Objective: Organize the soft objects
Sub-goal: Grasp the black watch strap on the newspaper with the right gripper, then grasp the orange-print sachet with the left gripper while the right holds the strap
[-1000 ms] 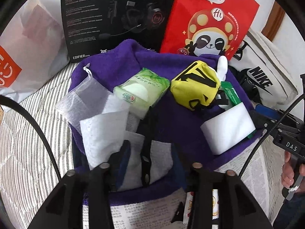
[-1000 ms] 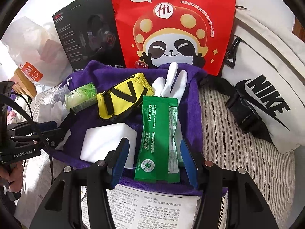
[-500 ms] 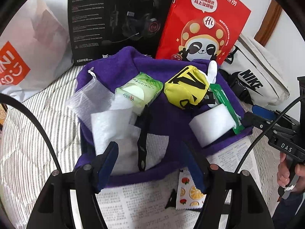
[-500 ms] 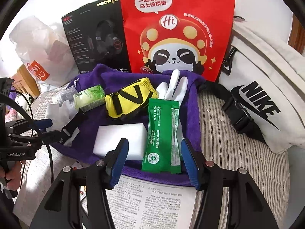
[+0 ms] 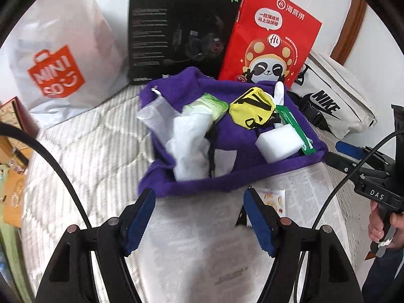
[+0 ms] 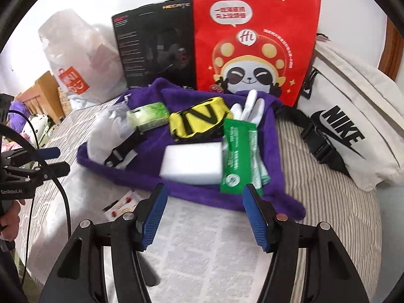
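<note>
1. Striped mattress (image 6: pixel 315 197) carries everything; its far side is walled off by a white shopping bag (image 5: pixel 63 58), a black box (image 5: pixel 176 32), a red paper bag (image 6: pixel 252 38) and a white canvas bag (image 6: pixel 353 131). Open room lies only at the near side and to the left.
2. Newspaper (image 6: pixel 197 232) covers the near middle of the mattress, and both grippers hang over it.
3. Purple towel (image 6: pixel 192 194) lies just beyond the newspaper with its edges turned up. By my reading it serves as the gathering spot.
4. On the towel sit a white sponge block (image 6: pixel 194 164), a green packet (image 6: pixel 237 156) touching it on the right, a yellow pouch (image 6: pixel 199 118), a pale green tissue pack (image 6: pixel 149 116), a white glove (image 6: pixel 250 106) at the far edge, and crumpled white cloth (image 5: pixel 189 136) at the left.
5. A small fruit-print sachet (image 5: pixel 274 198) lies off the towel on the newspaper, seemingly left to collect. Gathering looks mostly done.
6. Left gripper (image 5: pixel 199 217): fingers apart, having just widened, nothing between them.
7. Right gripper (image 6: pixel 204 212): fingers apart and lately widening, nothing held, short of the towel's near edge.
</note>
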Tool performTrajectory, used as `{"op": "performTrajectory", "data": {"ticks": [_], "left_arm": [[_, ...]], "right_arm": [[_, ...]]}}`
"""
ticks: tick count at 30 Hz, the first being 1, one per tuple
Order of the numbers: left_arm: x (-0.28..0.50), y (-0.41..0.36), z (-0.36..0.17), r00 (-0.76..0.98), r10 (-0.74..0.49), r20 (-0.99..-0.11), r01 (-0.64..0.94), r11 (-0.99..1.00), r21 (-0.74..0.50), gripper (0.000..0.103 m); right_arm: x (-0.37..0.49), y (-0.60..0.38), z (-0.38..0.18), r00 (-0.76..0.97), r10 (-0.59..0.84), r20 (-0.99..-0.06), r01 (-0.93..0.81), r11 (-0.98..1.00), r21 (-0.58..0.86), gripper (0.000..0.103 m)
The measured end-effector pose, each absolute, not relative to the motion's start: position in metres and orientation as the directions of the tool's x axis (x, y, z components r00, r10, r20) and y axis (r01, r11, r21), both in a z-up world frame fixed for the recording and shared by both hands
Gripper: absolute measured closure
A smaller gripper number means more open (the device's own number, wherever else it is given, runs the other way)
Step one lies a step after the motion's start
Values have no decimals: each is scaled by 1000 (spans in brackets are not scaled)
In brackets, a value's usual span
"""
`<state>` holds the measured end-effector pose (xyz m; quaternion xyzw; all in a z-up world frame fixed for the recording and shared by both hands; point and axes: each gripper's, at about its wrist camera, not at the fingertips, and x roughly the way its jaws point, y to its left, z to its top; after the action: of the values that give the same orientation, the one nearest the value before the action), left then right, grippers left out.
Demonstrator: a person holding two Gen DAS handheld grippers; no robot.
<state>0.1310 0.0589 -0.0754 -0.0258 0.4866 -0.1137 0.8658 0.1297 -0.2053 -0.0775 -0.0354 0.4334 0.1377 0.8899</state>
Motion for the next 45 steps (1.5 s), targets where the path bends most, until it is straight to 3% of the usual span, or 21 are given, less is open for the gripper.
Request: {"op": "performTrajectory", "data": {"ticks": [14, 24, 30, 32, 33, 34, 45], "left_arm": [[96, 67, -23, 593, -196, -781, 161, 979, -124, 29], [110, 28, -43, 569, -242, -786, 173, 970, -173, 29], [106, 31, -46, 565, -235, -791, 167, 971, -169, 29], [104, 34, -45, 568, -234, -789, 159, 972, -174, 29], [103, 35, -45, 569, -235, -788, 157, 972, -177, 29], [102, 36, -46, 569, -235, -788, 155, 972, -178, 29], [99, 42, -59, 552, -241, -798, 158, 970, -183, 29]], "right_arm": [[82, -181, -85, 532, 286, -797, -354, 930, 98, 37], [66, -155, -142, 447, 332, -831, -512, 856, 66, 40], [72, -138, -158, 460, 303, -834, -555, 832, -4, 54], [72, -134, -158, 471, 308, -826, -569, 822, -18, 63], [72, -134, -158, 476, 311, -822, -571, 821, -20, 75], [71, -133, -157, 484, 302, -821, -569, 822, -33, 79], [53, -173, -137, 419, 407, -811, -530, 835, 146, 83]]}}
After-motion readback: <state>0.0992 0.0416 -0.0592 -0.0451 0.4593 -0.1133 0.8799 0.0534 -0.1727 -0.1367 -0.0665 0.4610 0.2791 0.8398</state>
